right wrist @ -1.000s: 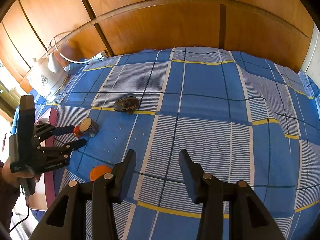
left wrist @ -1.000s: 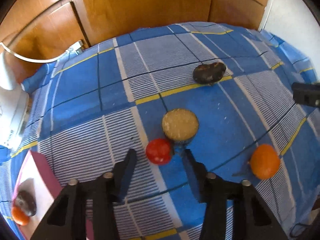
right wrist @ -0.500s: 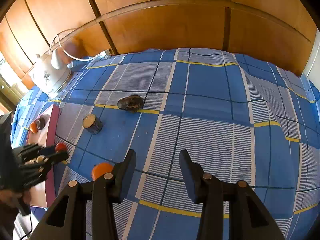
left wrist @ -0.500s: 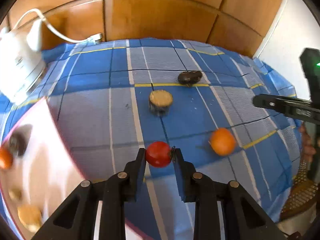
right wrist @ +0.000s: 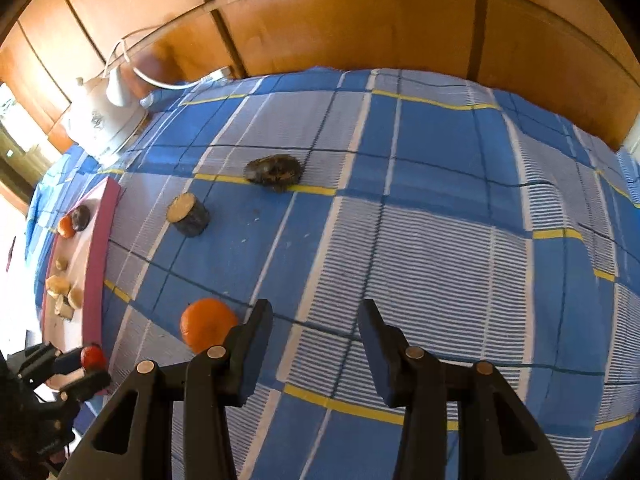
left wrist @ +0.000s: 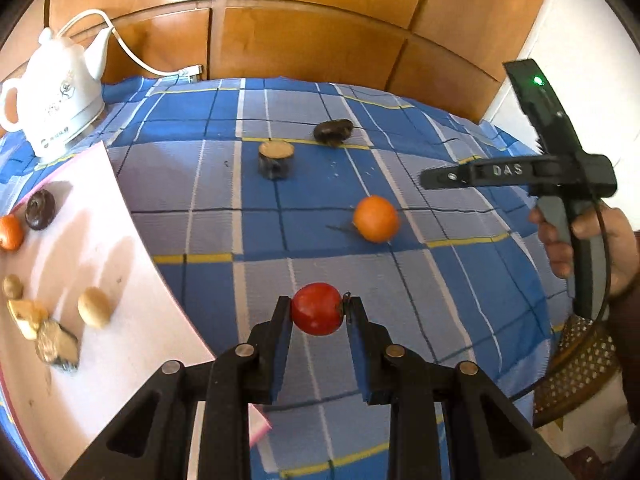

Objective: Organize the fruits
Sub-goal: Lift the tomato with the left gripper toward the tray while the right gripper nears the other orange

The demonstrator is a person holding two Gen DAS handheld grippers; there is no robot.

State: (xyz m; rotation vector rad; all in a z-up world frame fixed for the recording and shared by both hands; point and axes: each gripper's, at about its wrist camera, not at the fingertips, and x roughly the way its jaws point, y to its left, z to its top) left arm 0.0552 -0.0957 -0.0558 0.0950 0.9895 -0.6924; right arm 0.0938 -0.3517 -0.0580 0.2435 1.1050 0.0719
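Flanking tomato (left wrist: 317,309): tray (left wrist: 120,240), orange (left wrist: 376,218).

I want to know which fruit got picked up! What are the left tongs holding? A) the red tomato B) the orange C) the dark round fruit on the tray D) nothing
A: the left tongs are closed on the red tomato, raised near the tray, while the orange sits on the cloth.

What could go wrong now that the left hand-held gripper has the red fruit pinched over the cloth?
1. The red fruit is round and held only at the tips of the left hand-held gripper; it could slip and roll.
2. The white board already holds several pieces, so setting it down may knock the pale oval one.
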